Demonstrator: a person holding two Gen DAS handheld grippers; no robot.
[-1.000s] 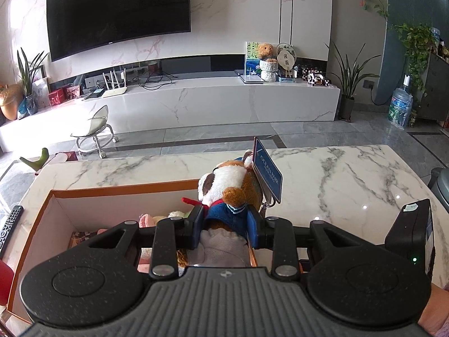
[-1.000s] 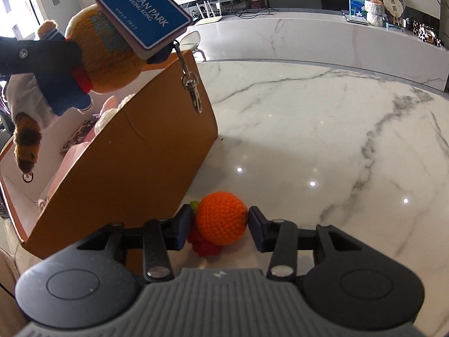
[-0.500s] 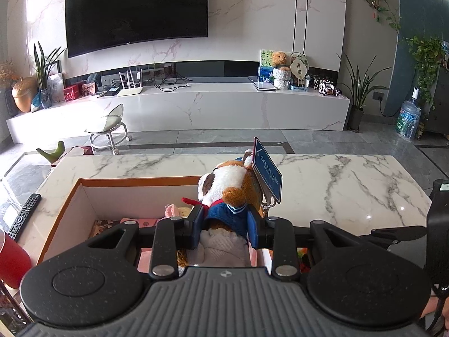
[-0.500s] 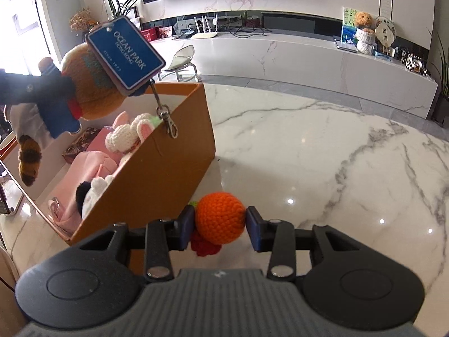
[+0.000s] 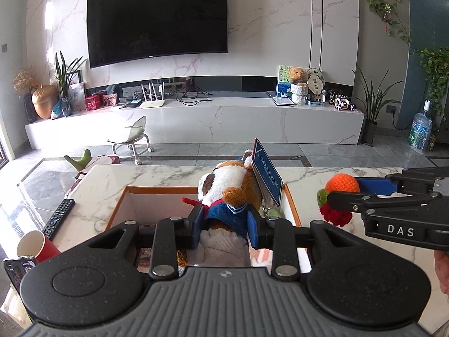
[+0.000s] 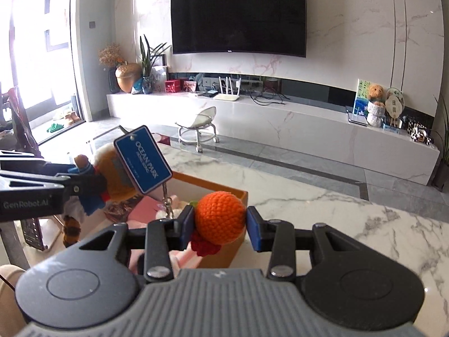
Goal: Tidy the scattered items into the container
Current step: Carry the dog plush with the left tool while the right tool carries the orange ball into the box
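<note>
My left gripper [image 5: 226, 226] is shut on a plush red panda [image 5: 224, 188] in a blue jacket, with a blue Ocean Park tag [image 5: 266, 179] hanging from it. It hangs over the open cardboard box [image 5: 123, 205] on the marble table. My right gripper [image 6: 220, 221] is shut on an orange crocheted ball [image 6: 220, 217] with red and green knitted bits under it. That ball [image 5: 342, 184] hangs just right of the box's right wall. Pink and white soft toys [image 6: 146, 210] lie inside the box.
A TV remote [image 5: 59, 217], a red paper cup [image 5: 36, 245] and a phone [image 5: 16, 266] sit on the table left of the box. Marble table [image 6: 364, 224] stretches to the right. Beyond are a small stool [image 5: 130, 137] and a long TV bench.
Both grippers have risen with their toys. The right gripper lifted the orange ball off the table, up to the level of the box rim and beside the left gripper.
</note>
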